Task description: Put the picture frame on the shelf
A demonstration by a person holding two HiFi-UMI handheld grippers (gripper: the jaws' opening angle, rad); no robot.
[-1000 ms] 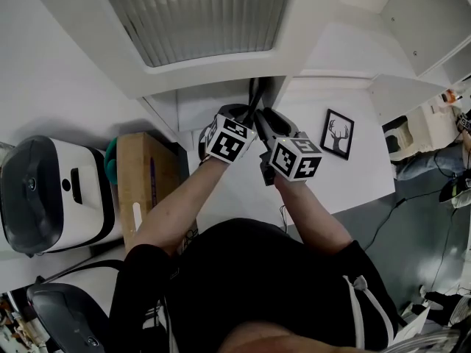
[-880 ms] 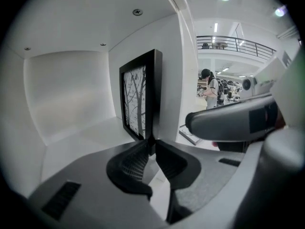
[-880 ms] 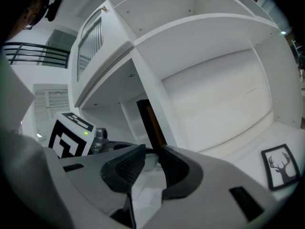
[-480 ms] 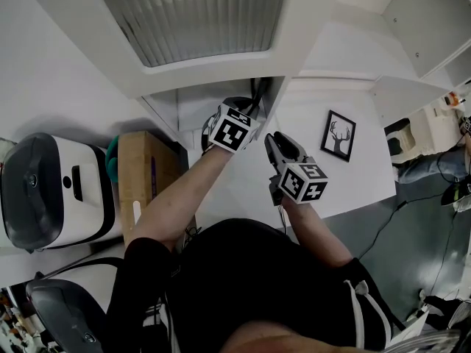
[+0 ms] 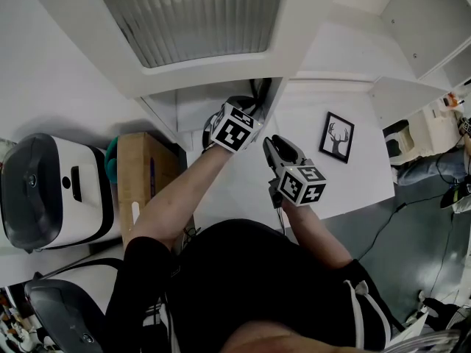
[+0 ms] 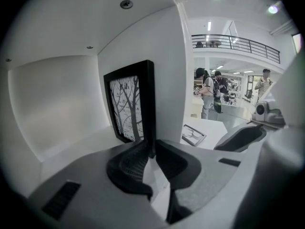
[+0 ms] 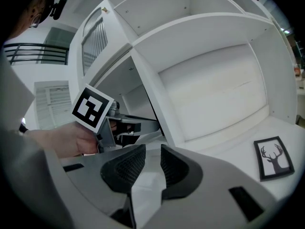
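Note:
A black picture frame [image 6: 129,108] with a bare-tree print stands upright inside a white shelf compartment [image 6: 52,99]. My left gripper [image 6: 151,151] is shut on the frame's lower right edge. In the head view only the frame's dark edge [image 5: 257,93] shows under the shelf board. My right gripper [image 7: 148,163] is open and empty, held back from the shelf and level with the left gripper's marker cube [image 7: 93,108]. In the head view the right gripper [image 5: 275,144] hangs over the white counter.
A second small frame with a deer print [image 5: 338,136] lies on the white counter [image 5: 353,182] to the right, also seen as the deer frame [image 7: 274,157]. A white appliance [image 5: 51,190] and a cardboard box [image 5: 143,179] stand at the left. People stand far off in the hall.
My right gripper has drawn back and to the right, away from the left gripper and the shelf opening. The left gripper stays on the frame, pushed slightly further in.

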